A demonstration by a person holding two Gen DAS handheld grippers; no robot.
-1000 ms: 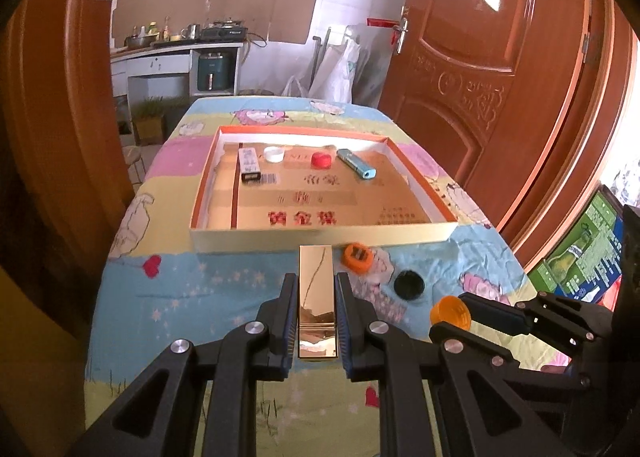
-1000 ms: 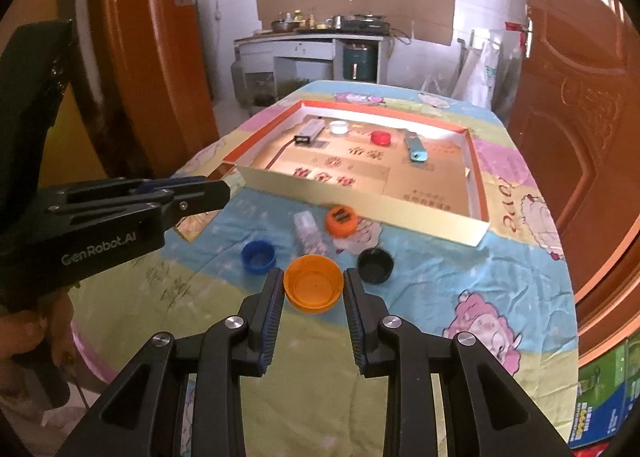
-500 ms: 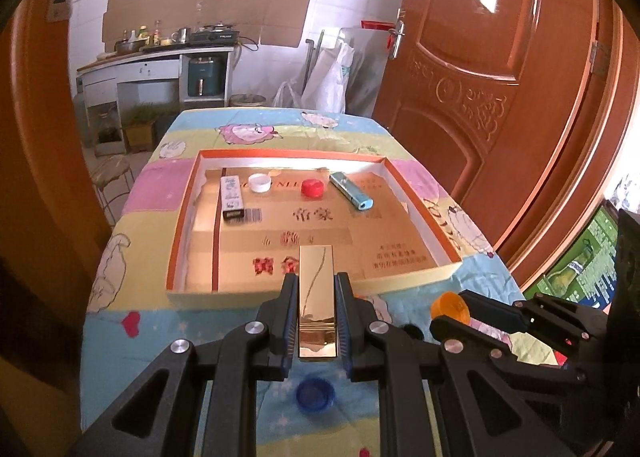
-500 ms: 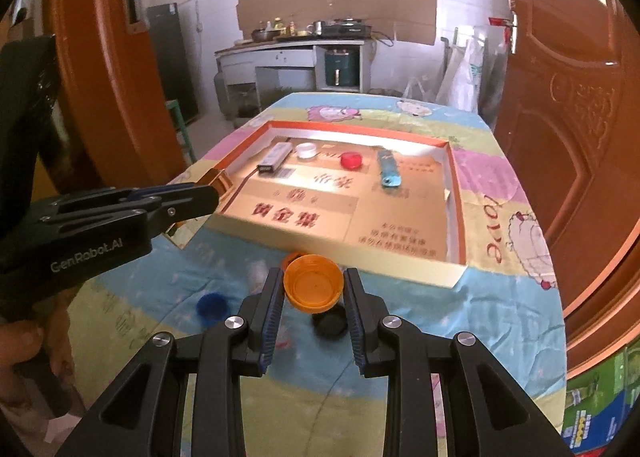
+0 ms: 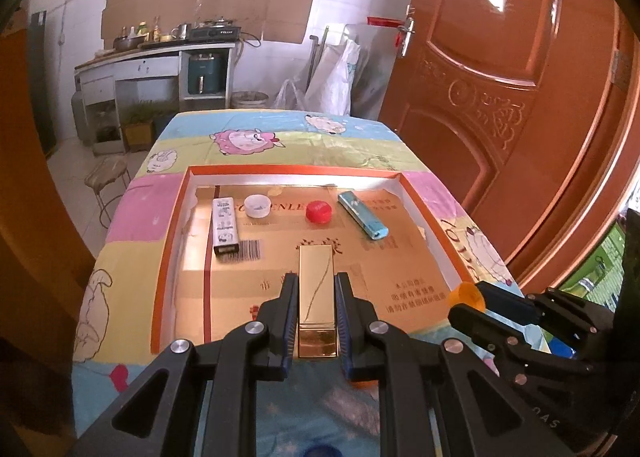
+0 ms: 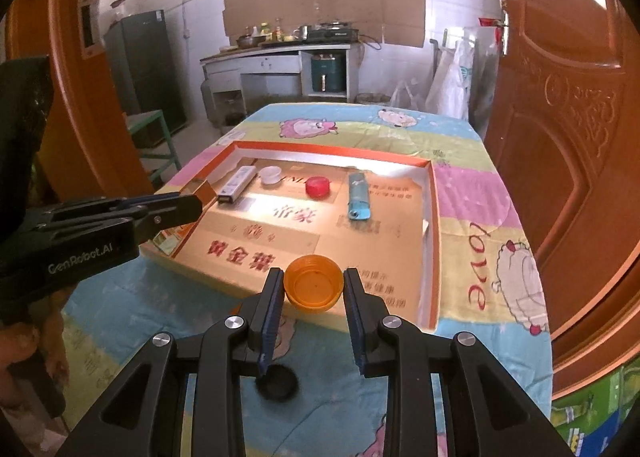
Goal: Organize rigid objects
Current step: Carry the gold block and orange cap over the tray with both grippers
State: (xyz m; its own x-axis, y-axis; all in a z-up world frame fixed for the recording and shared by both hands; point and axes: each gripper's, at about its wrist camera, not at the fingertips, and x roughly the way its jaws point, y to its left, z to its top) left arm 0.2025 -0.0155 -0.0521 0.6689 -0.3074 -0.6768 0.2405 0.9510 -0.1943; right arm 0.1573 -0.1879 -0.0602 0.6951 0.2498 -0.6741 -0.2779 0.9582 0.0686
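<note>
A: What do the left tongs (image 5: 316, 299) hold now?

B: They are closed on the gold bar (image 5: 316, 289), a long shiny box. It sticks out fwd between the pads, over the near part of the shallow box (image 5: 172, 241) with the orange rim.

A: And the right tongs (image 6: 313, 291)?

B: Narrow, clamped on the orange cap (image 6: 313, 286), open side up. The cap is above the near wall of the same box, at its right part. In the left view these tongs come in from the right with the cap at the tip.

A: What lies inside the box already?

B: Four things, all near the far wall: a silver stick-like box (image 5: 225, 225) at the left, then a white cap (image 5: 257, 206), a red cap (image 5: 319, 211), and a blue lighter (image 5: 363, 216) at the right. They are apart from each other.

A: Anything left on the counter (image 6: 472, 193)?

B: A black cap (image 6: 280, 379) on the cartoon cloth, under the right tongs. Also a blue thing at the bottom edge of the left view, prob. another cap, but it is blurred and cut off.
</note>
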